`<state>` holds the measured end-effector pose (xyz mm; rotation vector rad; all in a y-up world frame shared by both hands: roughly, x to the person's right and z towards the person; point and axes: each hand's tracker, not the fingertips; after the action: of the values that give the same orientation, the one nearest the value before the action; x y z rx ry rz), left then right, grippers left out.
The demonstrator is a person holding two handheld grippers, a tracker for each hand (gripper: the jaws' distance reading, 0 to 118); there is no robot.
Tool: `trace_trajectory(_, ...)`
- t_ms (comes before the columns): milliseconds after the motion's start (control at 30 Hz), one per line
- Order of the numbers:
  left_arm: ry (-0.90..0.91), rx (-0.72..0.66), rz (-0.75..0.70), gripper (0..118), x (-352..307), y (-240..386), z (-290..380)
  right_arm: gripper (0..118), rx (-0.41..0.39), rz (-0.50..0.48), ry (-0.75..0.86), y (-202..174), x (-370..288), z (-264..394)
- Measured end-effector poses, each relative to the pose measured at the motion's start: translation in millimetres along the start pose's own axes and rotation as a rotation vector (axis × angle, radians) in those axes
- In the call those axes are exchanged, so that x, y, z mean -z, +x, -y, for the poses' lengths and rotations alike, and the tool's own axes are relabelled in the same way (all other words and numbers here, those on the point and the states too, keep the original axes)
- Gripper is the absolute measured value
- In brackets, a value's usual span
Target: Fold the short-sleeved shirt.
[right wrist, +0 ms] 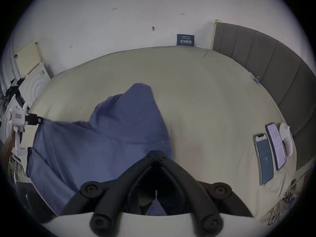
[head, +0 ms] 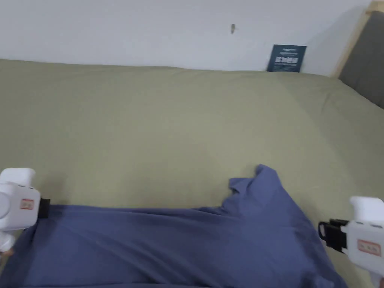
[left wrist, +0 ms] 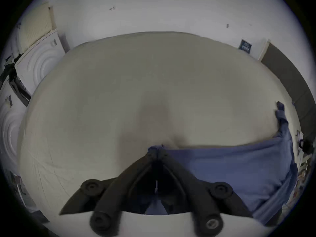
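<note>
A blue short-sleeved shirt (head: 168, 243) hangs stretched between my two grippers just above a green bed (head: 168, 123). My left gripper (head: 45, 208) is shut on the shirt's left edge; in its own view the jaws (left wrist: 158, 152) meet on a corner of the blue cloth (left wrist: 230, 169). My right gripper (head: 321, 232) is at the shirt's right edge, jaws together (right wrist: 156, 153) with blue cloth (right wrist: 119, 129) between them. A loose sleeve (head: 262, 180) lies folded over onto the bed near the right side. The left gripper (right wrist: 40, 120) also appears far left in the right gripper view.
Two phones (right wrist: 264, 158) and a small white device (right wrist: 286, 139) lie on the bed near the grey headboard (right wrist: 273, 66). A dark blue sign (head: 287, 58) leans on the white wall. White appliances (left wrist: 41, 64) stand left of the bed.
</note>
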<state>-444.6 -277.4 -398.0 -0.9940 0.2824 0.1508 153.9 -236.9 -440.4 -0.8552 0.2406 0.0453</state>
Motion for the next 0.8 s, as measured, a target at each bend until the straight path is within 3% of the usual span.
trace_trajectory(133,-0.017,0.032,-0.023,0,6.6,6.4,3.5,7,0.033,-0.027,-0.037,7.1,20.3,-26.3)
trace_trajectory(167,-0.025,0.024,-0.021,0,8.1,4.5,3.5,27,0.048,-0.035,-0.062,11.2,29.5,-32.0)
trace_trajectory(200,-0.026,0.004,-0.015,0,5.1,3.5,3.0,69,0.072,-0.069,-0.107,14.2,40.3,-37.5)
trace_trajectory(233,-0.031,-0.006,-0.007,0,5.7,2.4,3.1,78,0.085,-0.067,-0.130,18.1,51.3,-42.3)
trace_trajectory(300,-0.033,-0.016,-0.005,0,7.4,1.3,3.9,78,0.088,-0.057,-0.184,15.0,69.6,-45.8)
trace_trajectory(433,-0.036,-0.015,-0.008,0,7.5,2.1,5.2,76,0.015,0.024,-0.273,11.1,100.2,-38.8)
trace_trajectory(467,-0.035,-0.014,-0.010,0,6.3,2.8,4.8,74,0.019,0.025,-0.220,9.4,95.0,-36.9)
trace_trajectory(500,-0.036,-0.010,-0.011,0,5.0,2.9,5.3,58,0.013,0.031,-0.197,6.5,87.1,-37.7)
trace_trajectory(533,-0.038,-0.005,-0.009,0,2.8,2.0,6.1,16,-0.018,0.048,-0.140,8.9,77.5,-37.1)
trace_trajectory(567,-0.039,0.002,-0.005,0,0.9,0.8,6.9,1,-0.030,0.027,-0.120,11.0,71.6,-36.5)
trace_trajectory(633,-0.042,0.007,-0.002,0,-7.4,-3.3,7.3,1,0.014,-0.031,-0.129,19.2,50.4,-40.6)
trace_trajectory(800,-0.008,-0.025,0.036,0,-46.4,-16.6,13.3,1,0.005,-0.037,-0.055,19.0,3.7,-35.4)
